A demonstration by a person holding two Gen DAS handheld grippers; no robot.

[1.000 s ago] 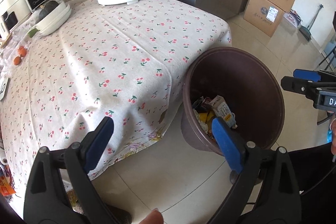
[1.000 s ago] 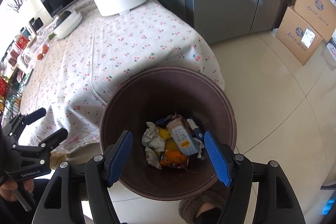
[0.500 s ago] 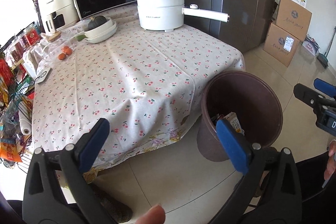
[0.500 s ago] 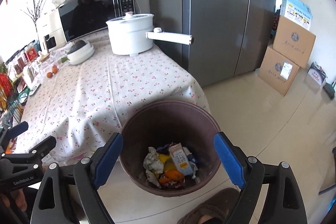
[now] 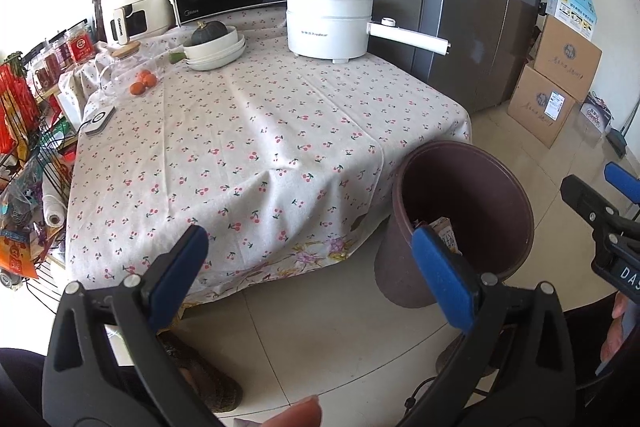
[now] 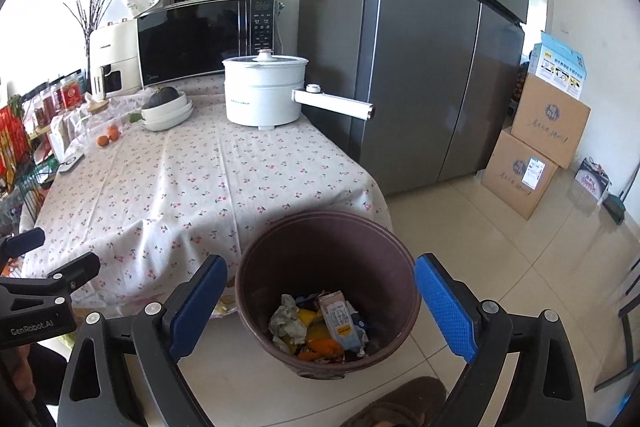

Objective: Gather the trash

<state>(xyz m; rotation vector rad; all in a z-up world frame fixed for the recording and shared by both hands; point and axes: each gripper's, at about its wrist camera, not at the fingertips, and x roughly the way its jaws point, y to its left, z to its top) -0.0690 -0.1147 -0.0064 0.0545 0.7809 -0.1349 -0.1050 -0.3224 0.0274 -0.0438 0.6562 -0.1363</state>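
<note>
Jaws on the left gripper are spread wide with nothing between the blue pads, just tablecloth and floor tile showing through the gap. From the left wrist view, the brown trash bin stands on the floor right by the table's corner, and the right-hand pad sits in front of its near rim, so the bin lies off to the right side of the gap rather than centered in it. You can only make out a sliver of the milk carton poking above the rim. The table with the cherry-print cloth fills the middle, with a white electric pot, a bowl holding a green squash and a couple of oranges toward the back. The right gripper pokes in at the right edge.

Right wrist view: the right gripper is also wide apart and holding nothing, and here the trash bin sits squarely between the two pads, below them. Looking down inside, there's crumpled paper, the milk carton and some orange wrappers piled at the bottom. The left gripper shows at the left edge. Behind are the fridge, the microwave and stacked cardboard boxes.
</note>
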